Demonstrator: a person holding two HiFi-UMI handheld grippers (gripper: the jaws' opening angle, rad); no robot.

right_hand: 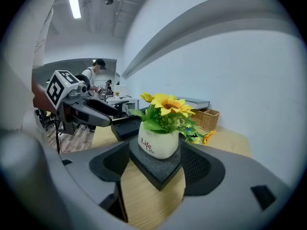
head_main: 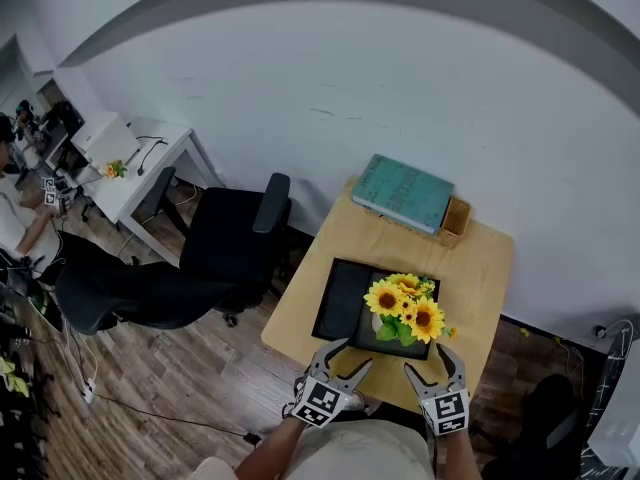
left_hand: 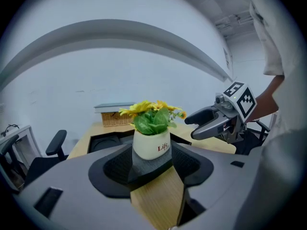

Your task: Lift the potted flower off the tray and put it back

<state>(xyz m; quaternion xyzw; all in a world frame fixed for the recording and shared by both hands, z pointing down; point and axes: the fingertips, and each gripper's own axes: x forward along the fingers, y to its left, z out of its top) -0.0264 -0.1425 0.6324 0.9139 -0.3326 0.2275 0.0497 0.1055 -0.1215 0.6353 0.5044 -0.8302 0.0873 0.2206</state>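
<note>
At the table's (head_main: 480, 268) near edge, the left gripper (head_main: 355, 356) and right gripper (head_main: 428, 360) hover open and empty before the potted flower (head_main: 403, 310) on its tray (head_main: 335, 298), seemingly poised to lift.

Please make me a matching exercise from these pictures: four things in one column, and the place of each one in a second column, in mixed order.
Things:
1 pot
2 book
3 tray
4 office chair

Places:
A on the floor, beside the table
B on the wicker basket
C on the tray
D flat on the table

Pairs: 1-C, 2-B, 3-D, 4-A.
</note>
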